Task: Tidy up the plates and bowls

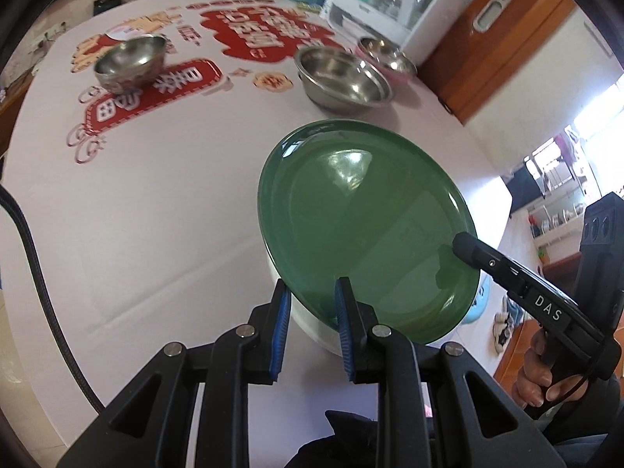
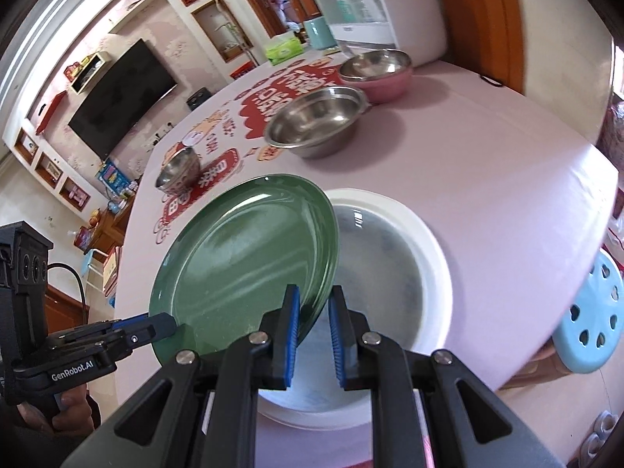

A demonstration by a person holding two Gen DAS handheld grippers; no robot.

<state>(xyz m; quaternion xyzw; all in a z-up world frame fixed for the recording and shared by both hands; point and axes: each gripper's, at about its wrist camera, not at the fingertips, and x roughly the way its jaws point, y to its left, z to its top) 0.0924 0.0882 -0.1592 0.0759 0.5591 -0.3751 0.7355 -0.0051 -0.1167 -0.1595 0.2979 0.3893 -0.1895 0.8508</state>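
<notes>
Together, left tool (image 1: 312,292) and right tool (image 2: 314,304) clamp opposite edges of the tilted green plate (image 2: 241,249) over the white plate (image 2: 425,241), bare desk (image 1: 156,214) around.

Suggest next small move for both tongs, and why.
Probably lower the glossy round green plate flat onto the round white plate. Left tongs and right tongs each clamp its rim; it hangs tilted, partly over the white plate, not yet seated.
</notes>
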